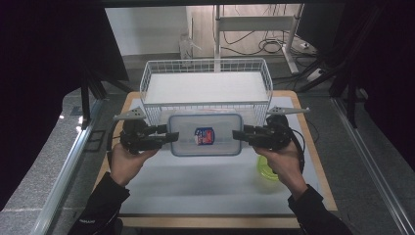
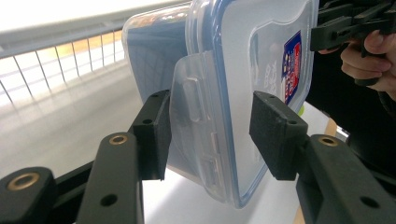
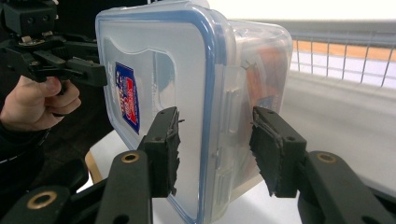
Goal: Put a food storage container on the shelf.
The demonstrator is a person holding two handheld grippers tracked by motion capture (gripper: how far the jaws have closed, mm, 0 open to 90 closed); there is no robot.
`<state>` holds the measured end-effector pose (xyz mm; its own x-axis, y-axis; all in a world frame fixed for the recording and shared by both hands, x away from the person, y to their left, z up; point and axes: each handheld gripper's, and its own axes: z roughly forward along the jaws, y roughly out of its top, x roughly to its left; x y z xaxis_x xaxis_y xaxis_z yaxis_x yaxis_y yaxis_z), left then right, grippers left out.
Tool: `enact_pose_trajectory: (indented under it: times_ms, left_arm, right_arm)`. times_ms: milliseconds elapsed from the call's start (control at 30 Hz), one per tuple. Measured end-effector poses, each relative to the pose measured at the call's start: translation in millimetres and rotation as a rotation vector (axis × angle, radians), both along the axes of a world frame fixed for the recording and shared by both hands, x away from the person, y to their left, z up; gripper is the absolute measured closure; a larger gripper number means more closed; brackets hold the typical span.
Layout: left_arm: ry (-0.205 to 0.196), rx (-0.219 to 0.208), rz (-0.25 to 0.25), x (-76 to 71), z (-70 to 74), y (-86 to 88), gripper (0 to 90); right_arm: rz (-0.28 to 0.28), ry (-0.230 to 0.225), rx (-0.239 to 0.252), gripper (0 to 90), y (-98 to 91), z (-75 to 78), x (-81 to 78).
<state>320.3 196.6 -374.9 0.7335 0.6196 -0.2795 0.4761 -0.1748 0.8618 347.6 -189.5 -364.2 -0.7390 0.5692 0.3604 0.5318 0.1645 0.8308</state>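
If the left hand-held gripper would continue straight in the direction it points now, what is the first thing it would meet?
The left hand-held gripper points across the table, so it would first meet the lidded plastic container already between its jaws, pushing it toward the right hand-held gripper at the opposite end. Depth is unclear.

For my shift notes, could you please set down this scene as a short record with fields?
held item: clear lidded container with a blue seal and a red-and-blue label
left gripper: clamped on the container's left end, over the lid latch
right gripper: clamped on its right end
container position: lifted off the table, in front of the wire basket
basket contents: none visible
other item: yellow-green thing under the right hand, partly hidden
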Motion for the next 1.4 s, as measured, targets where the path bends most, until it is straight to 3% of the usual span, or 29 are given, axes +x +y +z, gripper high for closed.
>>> enact_pose_trajectory:
  times_ms: [467, 800, 1133, 1400]
  left_arm:
    - [-0.019, -0.044, 0.004, 41.6, 37.4, 5.9, 49.8]
    - [-0.037, -0.061, 0.027, 60.3, 59.3, 9.7, 49.9]
    - [-0.031, -0.093, 0.034, 82.8, 65.5, 12.8, 50.1]
    - [-0.007, -0.103, 0.048, 102.1, 64.4, 14.0, 50.0]
  right_arm:
    - [-0.028, -0.017, 0.022, 53.2, 3.8, 39.5, 38.2]
    - [-0.033, -0.021, 0.058, 53.1, 6.8, 56.3, 61.2]
    - [-0.056, -0.036, 0.055, 52.9, 11.1, 74.9, 83.7]
    - [-0.079, -0.020, 0.063, 52.5, 13.7, 76.2, 102.3]
